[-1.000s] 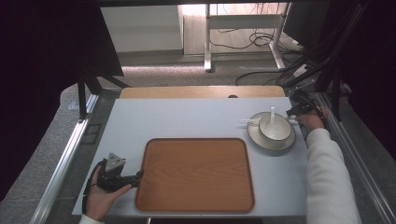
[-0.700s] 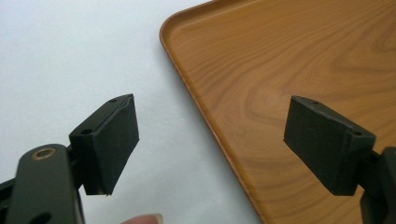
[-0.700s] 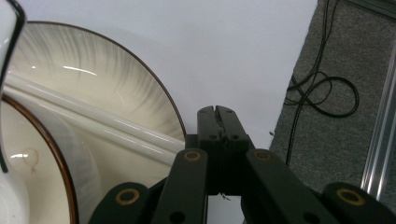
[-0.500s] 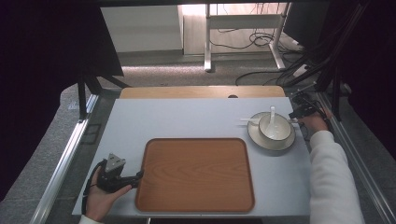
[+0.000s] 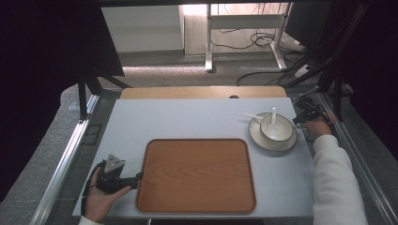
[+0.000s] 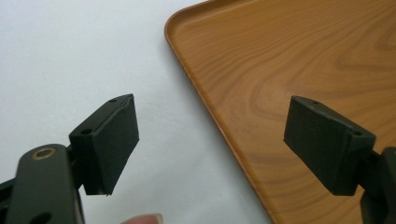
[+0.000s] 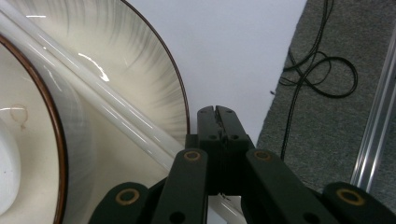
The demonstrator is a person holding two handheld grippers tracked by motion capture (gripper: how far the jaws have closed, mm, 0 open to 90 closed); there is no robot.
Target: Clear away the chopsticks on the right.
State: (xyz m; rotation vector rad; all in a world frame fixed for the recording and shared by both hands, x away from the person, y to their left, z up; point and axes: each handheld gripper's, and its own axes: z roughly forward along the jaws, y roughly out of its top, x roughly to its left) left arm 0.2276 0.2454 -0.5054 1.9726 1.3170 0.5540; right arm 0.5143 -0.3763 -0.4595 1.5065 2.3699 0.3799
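Observation:
A wooden tray [image 5: 197, 176] lies at the front middle of the white table [image 5: 187, 119]. My left gripper [image 5: 129, 180] stands open at the tray's left edge; in the left gripper view its wide-apart jaws [image 6: 210, 130] straddle the tray's rim [image 6: 219, 121] with nothing between them. At the right, a cream plate [image 5: 263, 140] carries a bowl [image 5: 277, 129] with a white spoon [image 5: 273, 115] in it. My right gripper [image 5: 302, 118] sits at the plate's right rim. In the right gripper view its jaws [image 7: 217, 112] are shut above the plate's rim [image 7: 180, 93], over a white handle [image 7: 116, 116].
A wooden board [image 5: 202, 92] borders the table's far edge. Metal rails [image 5: 61, 164] run along both sides of the table. Cables [image 7: 322, 74] lie on the grey carpet to the right. A desk frame [image 5: 209, 42] stands on the floor beyond the table.
My right hand has drifted slightly toward the near side beside the plate. The left hand and the tray have stayed put.

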